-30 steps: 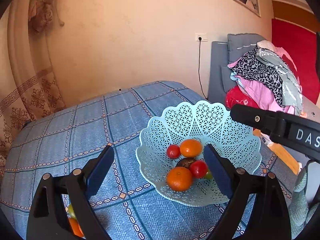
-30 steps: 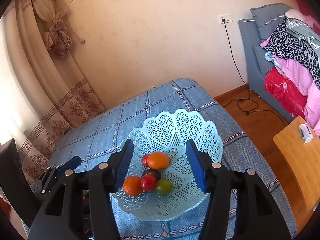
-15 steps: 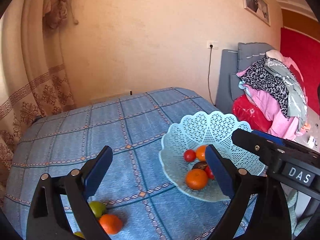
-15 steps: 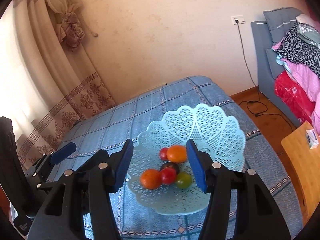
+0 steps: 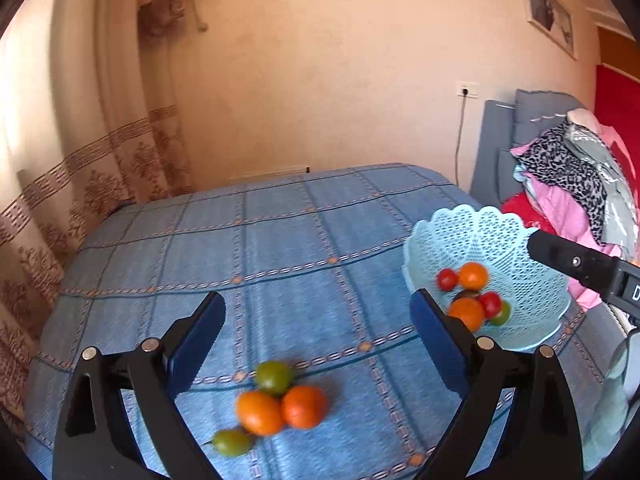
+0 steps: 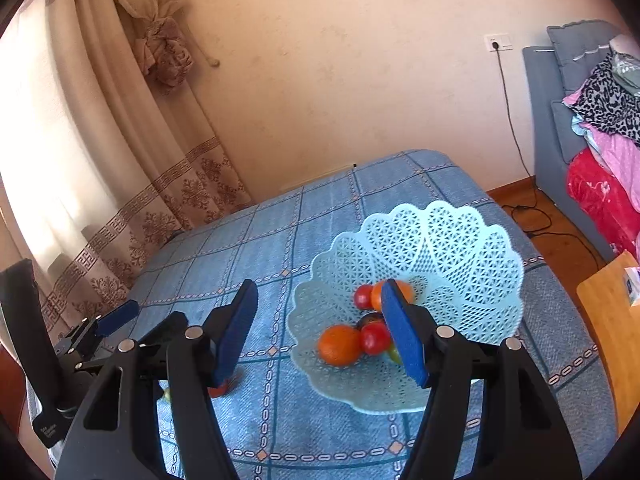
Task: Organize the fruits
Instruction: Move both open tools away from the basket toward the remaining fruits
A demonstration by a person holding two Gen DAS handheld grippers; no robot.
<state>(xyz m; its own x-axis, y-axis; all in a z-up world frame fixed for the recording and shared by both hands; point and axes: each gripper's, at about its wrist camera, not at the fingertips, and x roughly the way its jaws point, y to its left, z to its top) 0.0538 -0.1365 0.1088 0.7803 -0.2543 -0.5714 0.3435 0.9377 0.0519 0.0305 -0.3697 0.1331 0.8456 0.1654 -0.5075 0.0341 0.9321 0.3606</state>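
My left gripper hangs with its blue-padded jaws spread wide and nothing between the pads, above the blue checked tablecloth. Just below its opening, well to the left of the pale blue lattice plastic basket, four loose fruits lie on the cloth: a round green fruit touching two oranges that sit side by side, and a small oval green fruit just beside the nearer orange.

My right gripper is also spread wide and grips nothing; its right pad overlaps the basket in its own view, while its left pad stands over bare cloth to the left of the basket.

Inside the basket I count a large orange at the front, a red tomato touching it, a dark fruit just behind them, a green fruit partly hidden by the pad, and, further back, a small red tomato against a second orange.

To the right of the basket, off the table, a grey sofa carries heaped clothes.
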